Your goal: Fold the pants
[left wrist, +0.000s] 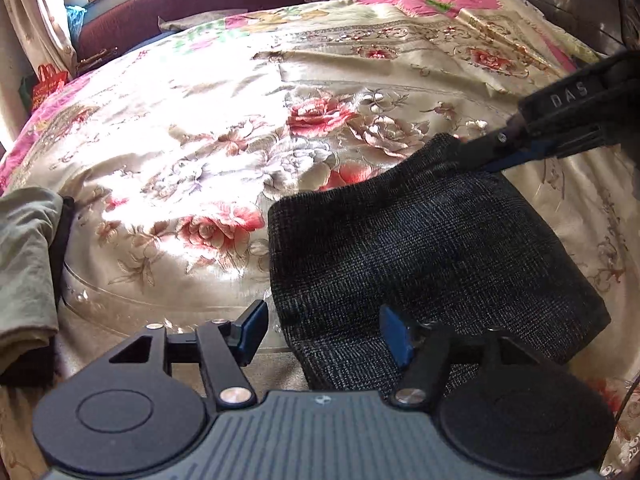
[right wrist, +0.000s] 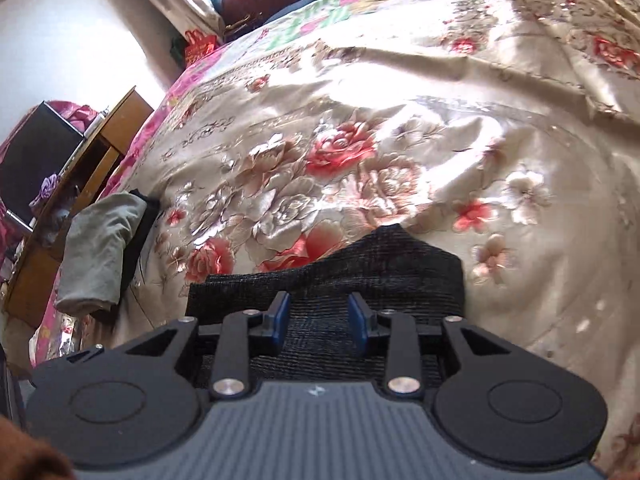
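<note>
Left gripper [left wrist: 324, 334] fingers spread wide, straddling near edge of folded pants [left wrist: 432, 248]. Right gripper [right wrist: 319, 322] parted, empty, over pants on floral bedspread [left wrist: 208, 128].

Left wrist view: camera sits just behind the left claw [left wrist: 324, 334], low over the near edge of the bed [left wrist: 224, 128], facing across it toward the maroon headboard [left wrist: 192, 4] and window; the pants [left wrist: 432, 248] lie very close, right of centre. Right wrist view: camera behind the right claw [right wrist: 318, 322], also low and close, tilted, facing the same way with the wooden desk [right wrist: 100, 152] at left. Both views share the pants, the floral bedspread [right wrist: 360, 152] and the grey-green garment [right wrist: 100, 248] at the bed's left edge.
</note>
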The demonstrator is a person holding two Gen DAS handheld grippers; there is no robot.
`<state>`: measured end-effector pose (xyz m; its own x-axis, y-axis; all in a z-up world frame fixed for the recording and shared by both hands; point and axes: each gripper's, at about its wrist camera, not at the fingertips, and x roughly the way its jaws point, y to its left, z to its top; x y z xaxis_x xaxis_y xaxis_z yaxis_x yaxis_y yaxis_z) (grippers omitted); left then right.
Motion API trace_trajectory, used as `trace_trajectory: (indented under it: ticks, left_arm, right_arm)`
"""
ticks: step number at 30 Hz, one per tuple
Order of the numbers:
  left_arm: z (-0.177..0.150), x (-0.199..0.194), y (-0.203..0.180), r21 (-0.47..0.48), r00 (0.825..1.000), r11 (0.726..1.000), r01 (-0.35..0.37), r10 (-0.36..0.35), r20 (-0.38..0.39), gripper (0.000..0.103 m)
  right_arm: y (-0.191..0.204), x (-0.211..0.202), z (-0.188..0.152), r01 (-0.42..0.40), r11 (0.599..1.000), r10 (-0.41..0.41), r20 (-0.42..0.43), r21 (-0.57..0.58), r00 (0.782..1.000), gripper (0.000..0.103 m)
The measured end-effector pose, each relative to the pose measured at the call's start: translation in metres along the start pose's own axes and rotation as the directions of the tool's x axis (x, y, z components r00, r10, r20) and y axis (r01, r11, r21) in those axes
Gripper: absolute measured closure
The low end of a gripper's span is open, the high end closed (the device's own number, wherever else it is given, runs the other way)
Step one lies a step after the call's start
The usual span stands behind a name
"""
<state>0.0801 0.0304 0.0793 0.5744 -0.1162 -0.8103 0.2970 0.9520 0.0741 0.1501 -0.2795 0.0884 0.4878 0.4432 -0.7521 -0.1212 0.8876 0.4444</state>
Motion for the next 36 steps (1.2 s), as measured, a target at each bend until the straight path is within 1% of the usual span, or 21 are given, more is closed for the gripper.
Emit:
trace_trajectory:
  ticks: [2,4,6,7,8,10,13,15,16,18,19,22,24,27,31,36]
  left_arm:
    - [0.001,0.002,-0.002,-0.004,1.000,1.000,0.007,-0.007,-0.011,0.027]
    - [-0.003,0.020,-0.005,0.008,0.998,1.000,0.004,-0.004,-0.070,0.026]
    - [-0.005,0.027,-0.006,0.005,0.997,1.000,-0.004,0.005,-0.082,0.024]
    - [-0.002,0.025,-0.006,0.003,0.996,1.000,-0.003,0.004,-0.086,0.024]
    - [0.000,0.021,-0.005,0.003,0.996,1.000,-0.004,0.004,-0.085,0.024]
    - [0.003,0.015,-0.005,0.014,0.997,1.000,-0.016,0.017,-0.082,0.024]
    - [0.005,0.005,-0.006,0.042,0.996,0.998,-0.055,0.057,-0.070,0.024]
    - [0.007,0.006,-0.003,0.009,0.996,0.999,-0.043,0.044,-0.079,0.024]
    - [0.007,0.012,-0.002,-0.008,0.994,0.999,-0.033,0.032,-0.106,0.024]
    - [0.006,0.025,-0.003,-0.006,0.988,1.000,-0.030,0.029,-0.153,0.024]
    - [0.007,0.026,-0.004,0.000,0.987,0.999,-0.035,0.034,-0.159,0.024]
    - [0.013,0.017,-0.004,0.002,0.987,1.000,-0.019,0.019,-0.161,0.024]
    - [0.016,0.011,-0.004,0.001,0.985,1.000,-0.020,0.020,-0.170,0.025]
    - [0.015,0.006,-0.005,-0.008,0.984,1.000,-0.009,0.007,-0.180,0.025]
    - [0.013,0.004,-0.011,-0.023,0.979,1.000,0.006,-0.011,-0.204,0.025]
    - [0.015,0.000,-0.020,-0.006,0.980,1.000,0.018,-0.019,-0.200,0.025]
  right_arm:
    - [-0.014,0.010,-0.007,0.062,0.998,-0.061,-0.043,0.021,0.997,0.067]
    - [-0.024,0.024,-0.015,0.061,0.998,-0.059,-0.054,0.030,0.997,0.071]
    - [-0.023,0.032,-0.019,0.090,0.996,-0.089,-0.070,0.008,0.994,0.072]
    - [-0.017,0.027,-0.019,0.099,0.995,-0.099,-0.063,-0.005,0.993,0.069]
    - [-0.013,0.020,-0.020,0.091,0.996,-0.091,-0.054,-0.011,0.994,0.068]
    - [-0.009,0.000,-0.026,0.071,0.997,-0.070,-0.039,0.015,0.997,0.068]
    - [-0.011,-0.018,-0.040,0.068,0.996,-0.065,-0.047,0.063,0.997,0.067]
    - [-0.013,-0.006,-0.050,0.080,0.994,-0.073,-0.096,0.069,0.993,0.067]
    - [-0.014,0.001,-0.053,0.093,0.994,-0.087,-0.116,0.055,0.990,0.068]
    - [-0.011,0.006,-0.053,0.117,0.992,-0.111,-0.125,0.043,0.986,0.069]
    - [-0.009,0.002,-0.051,0.116,0.992,-0.108,-0.117,0.059,0.987,0.066]
    - [-0.002,-0.016,-0.047,0.094,0.992,-0.086,-0.092,0.085,0.992,0.066]
    - [0.005,-0.024,-0.050,0.088,0.992,-0.079,-0.100,0.085,0.992,0.065]
    - [0.014,-0.023,-0.058,0.100,0.992,-0.090,-0.124,0.079,0.988,0.065]
    - [0.030,-0.022,-0.070,0.078,0.993,-0.066,-0.139,0.086,0.988,0.065]
    - [0.043,-0.019,-0.075,0.072,0.993,-0.057,-0.155,0.093,0.986,0.065]
